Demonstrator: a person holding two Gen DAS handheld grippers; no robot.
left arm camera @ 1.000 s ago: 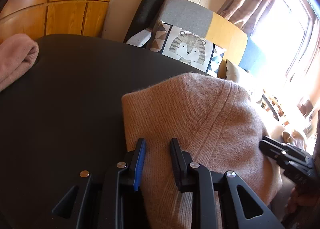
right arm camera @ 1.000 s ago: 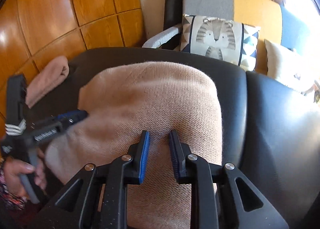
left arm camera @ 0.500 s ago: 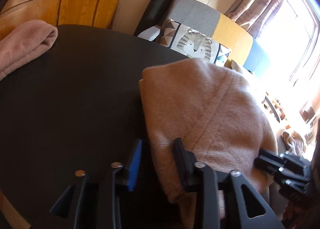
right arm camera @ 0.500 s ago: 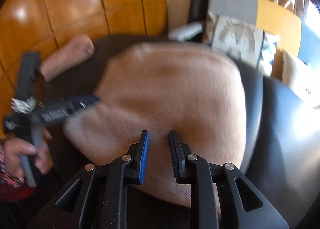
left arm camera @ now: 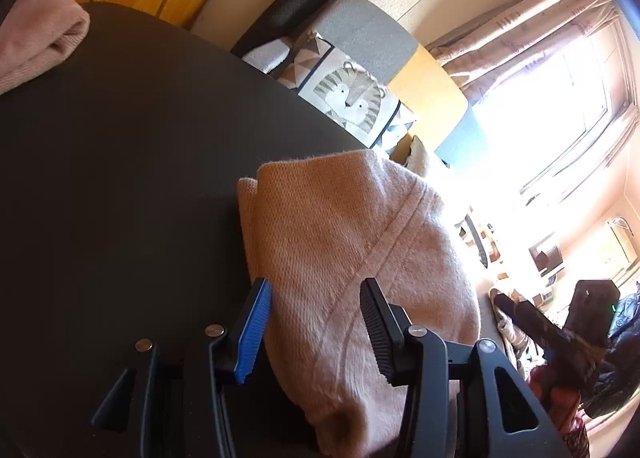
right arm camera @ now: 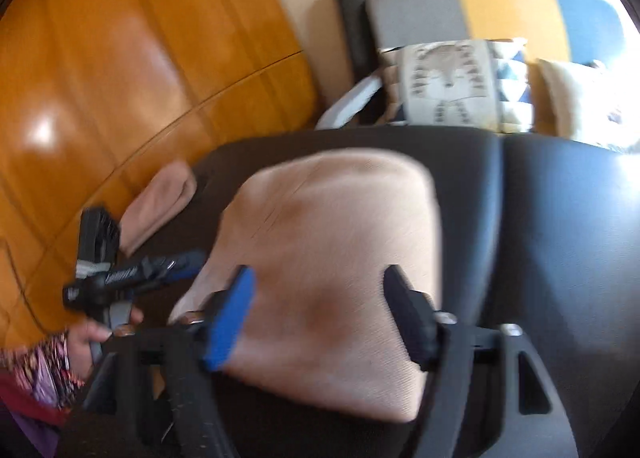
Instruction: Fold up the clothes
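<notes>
- My left gripper (left arm camera: 316, 322) stands with its jaws apart; they have just been opening, and the folded peach-pink knitted sweater (left arm camera: 352, 258) lies between them without either pad pressing on it.
- Its blue-padded finger (left arm camera: 254, 332) sits at the sweater's left edge, toward 7 o'clock of the left wrist view, and the black ribbed finger (left arm camera: 378, 328) rests over the knit toward 5 o'clock.
- My right gripper (right arm camera: 320, 314) is spread wide as well; its jaws have just been opening, and the same sweater (right arm camera: 340, 242) shows in the gap, released.
- The right wrist view is blurred, so I cannot tell whether those fingers brush the fabric.
- The sweater lies on the dark padded leather-like surface (left arm camera: 120, 178), folded into a thick rounded bundle, with a raised seam line curving across its top layer.
- In the right wrist view my left gripper (right arm camera: 176, 268) appears at 9 o'clock, just beside the sweater's left edge, with my left hand (right arm camera: 90, 342) and a patterned sleeve (right arm camera: 40, 366) below it.
- A second, rolled pale pink knitted garment (left arm camera: 36, 34) lies at 10 o'clock on the same dark surface, well apart from the sweater.
- Beyond the surface, toward 1 o'clock, a cushion printed with a tiger face (left arm camera: 348, 94) leans against a grey, yellow and blue chair back (left arm camera: 368, 34).
- Glossy orange wood panelling (right arm camera: 140, 58) fills the area from 9 to 12 o'clock in the right wrist view.
</notes>
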